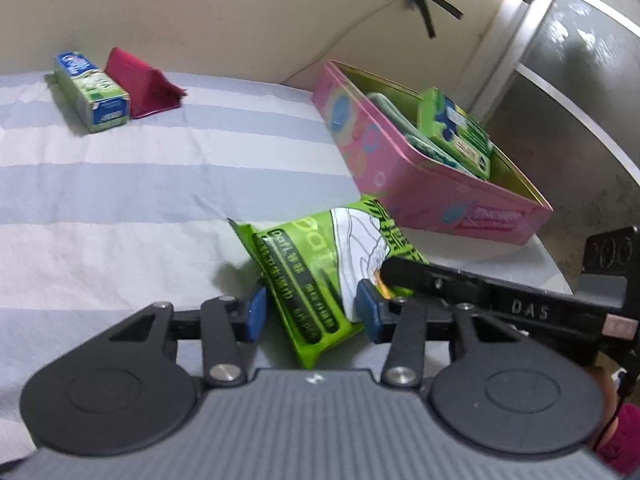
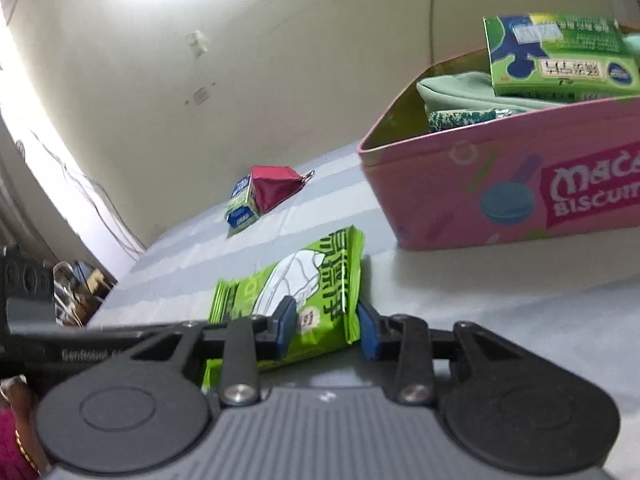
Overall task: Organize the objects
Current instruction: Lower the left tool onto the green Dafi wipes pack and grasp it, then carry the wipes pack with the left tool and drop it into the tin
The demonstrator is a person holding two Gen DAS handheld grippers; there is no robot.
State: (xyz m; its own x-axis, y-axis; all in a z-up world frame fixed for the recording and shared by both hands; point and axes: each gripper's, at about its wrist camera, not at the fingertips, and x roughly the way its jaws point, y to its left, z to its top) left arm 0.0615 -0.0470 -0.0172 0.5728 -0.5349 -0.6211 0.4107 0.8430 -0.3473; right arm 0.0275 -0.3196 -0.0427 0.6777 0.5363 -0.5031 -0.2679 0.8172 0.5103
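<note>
At nine o'clock, a carton [image 1: 93,94] and red pouch [image 1: 143,82] wait on the striped worktop [image 1: 120,184]. At centre, the left hand-held gripper [image 1: 311,312] and right hand-held gripper [image 2: 327,330] both clamp the green packet [image 1: 324,272], presumably sharing its load for the pink tin [image 1: 420,184] at two o'clock.

Both wrist views look down, close on the green packet [image 1: 320,276] [image 2: 316,292] from opposite ends

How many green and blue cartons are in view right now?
2: one carton lies on the striped cloth beside the red pouch; another leans inside the pink tin. More may be hidden.
</note>
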